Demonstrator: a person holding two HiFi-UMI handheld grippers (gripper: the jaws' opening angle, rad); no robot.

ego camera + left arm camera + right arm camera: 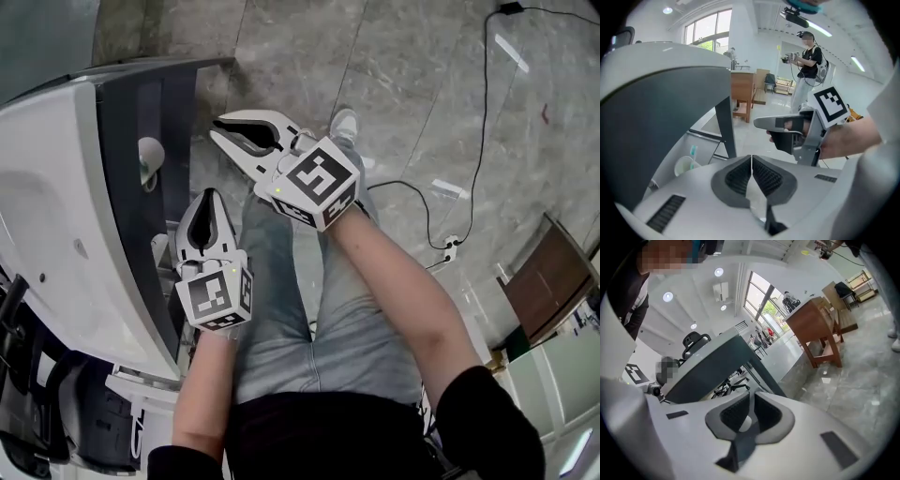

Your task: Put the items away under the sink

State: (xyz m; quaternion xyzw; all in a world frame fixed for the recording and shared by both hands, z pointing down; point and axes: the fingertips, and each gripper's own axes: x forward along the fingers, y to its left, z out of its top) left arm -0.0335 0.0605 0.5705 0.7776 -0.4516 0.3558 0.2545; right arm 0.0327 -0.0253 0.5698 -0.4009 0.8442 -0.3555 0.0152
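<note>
White cup (686, 165), teal toothbrush (693, 151) standing inside, beneath white sink (56, 216)

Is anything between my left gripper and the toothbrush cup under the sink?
Nothing visible does. The cup sits under the sink, left of a dark post, and the shut, empty left gripper has a clear line to it.

We find the sink (47, 187) at nine o'clock, the cup (148, 157) with its toothbrush beneath the counter at ten, and the cable (427, 214) on the floor at three.
</note>
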